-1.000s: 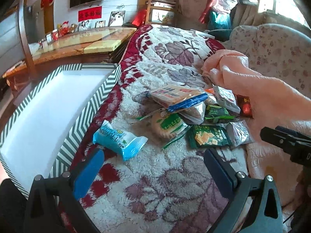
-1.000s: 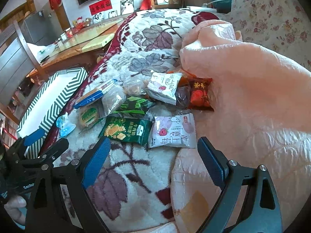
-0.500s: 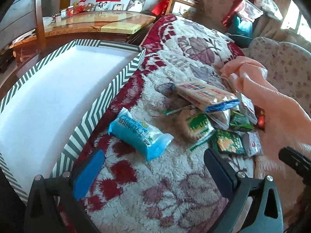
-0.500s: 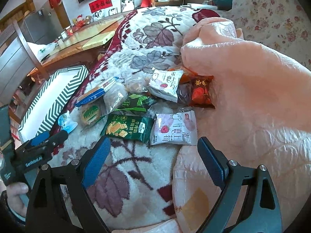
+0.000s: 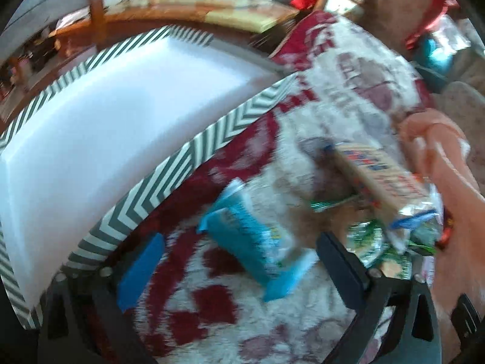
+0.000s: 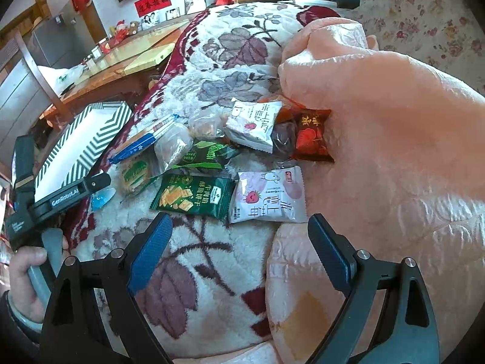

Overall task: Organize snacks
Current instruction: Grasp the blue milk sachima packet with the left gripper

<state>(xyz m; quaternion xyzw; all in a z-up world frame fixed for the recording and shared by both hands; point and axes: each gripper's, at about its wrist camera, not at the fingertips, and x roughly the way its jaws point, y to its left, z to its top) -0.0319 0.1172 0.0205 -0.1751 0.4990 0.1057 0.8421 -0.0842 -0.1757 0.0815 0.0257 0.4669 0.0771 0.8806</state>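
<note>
A light-blue snack packet (image 5: 254, 242) lies on the fleece blanket between the fingers of my left gripper (image 5: 239, 242). Its jaws are closing; the left pad (image 5: 142, 270) stands clear of the packet. A white box with a green zigzag rim (image 5: 194, 154) sits just left of it. In the right wrist view my right gripper (image 6: 239, 227) hovers open and empty over the blanket, below a green cracker packet (image 6: 194, 195) and a pink strawberry packet (image 6: 269, 195). More snacks lie behind, among them a long biscuit pack (image 6: 145, 142) and a red packet (image 6: 312, 136).
A peach quilt (image 6: 394, 121) bulges along the right of the snack pile. A person's hand (image 6: 27, 261) holds the left gripper's handle at the lower left. A wooden table (image 6: 121, 60) and a chair stand beyond the box.
My left gripper has moved toward the blue packet and rolled, so the packet now lies between its fingers, which have drawn slightly closer. The right gripper has not moved.
</note>
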